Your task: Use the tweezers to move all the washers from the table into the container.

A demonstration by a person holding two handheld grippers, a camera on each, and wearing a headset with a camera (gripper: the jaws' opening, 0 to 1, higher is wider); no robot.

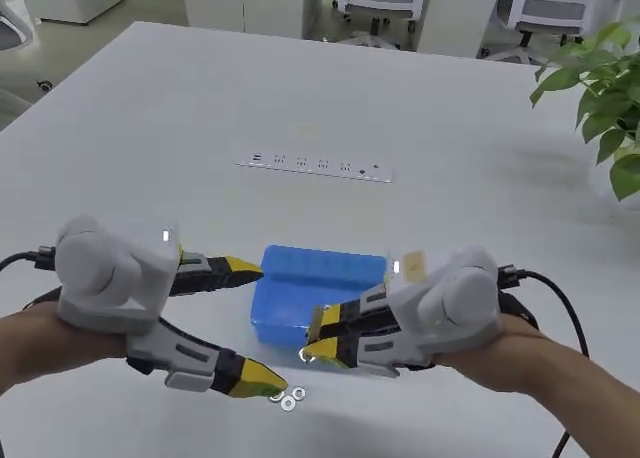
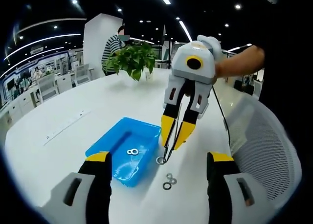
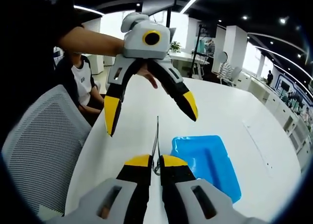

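right tool (image 3: 155,161) clenched on tweezers (image 3: 157,138), washer (image 2: 160,160) at their tip, blue container (image 2: 117,153) just beside, left tool (image 3: 151,120) released, empty

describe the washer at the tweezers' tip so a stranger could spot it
Find the blue container on the white table. Beside its corner the right gripper holds tweezers; the washer is at their tip, unlike the two loose washers nearby.

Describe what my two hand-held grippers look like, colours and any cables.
They match. The left hand-held gripper and right hand-held gripper each have a rounded light-grey housing and grey-and-black jaws ending in yellow tips. Each trails a black cable. The forearms are bare, with no sleeves.
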